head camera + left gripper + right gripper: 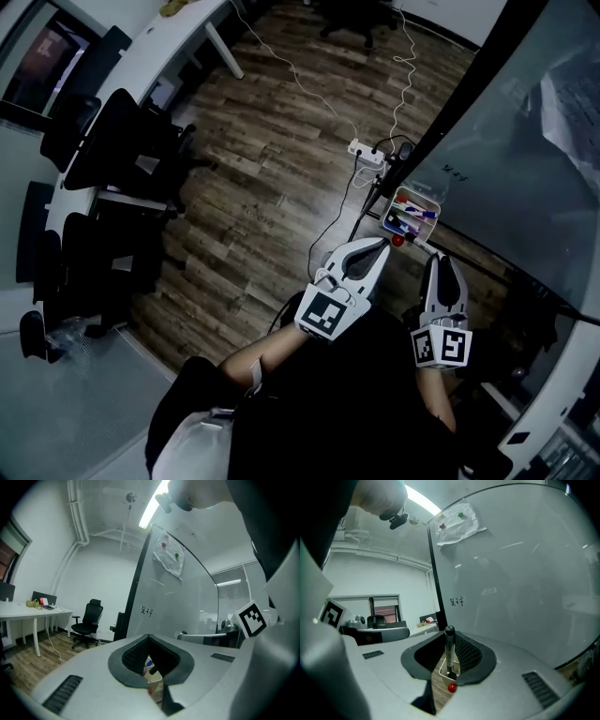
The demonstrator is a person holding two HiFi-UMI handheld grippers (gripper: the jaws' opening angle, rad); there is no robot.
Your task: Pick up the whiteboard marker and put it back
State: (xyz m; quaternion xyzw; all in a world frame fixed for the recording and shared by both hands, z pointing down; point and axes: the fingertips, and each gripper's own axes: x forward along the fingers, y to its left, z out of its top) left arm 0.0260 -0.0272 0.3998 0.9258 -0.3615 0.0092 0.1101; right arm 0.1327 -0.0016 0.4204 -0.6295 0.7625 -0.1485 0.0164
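Office, glass whiteboard (511, 573), white desk (159, 52), black swivel chairs (112, 141), wood floor (272, 169)

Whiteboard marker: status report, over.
Right gripper shut on whiteboard marker, marker tray just ahead. Left gripper shut, empty. Nothing in the way.

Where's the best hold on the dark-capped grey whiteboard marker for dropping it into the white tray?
On the straight round barrel, from the side, jaws crossing its length, as the right gripper has the dark-capped grey whiteboard marker. It stands upright, so its lower end is free above the white tray.
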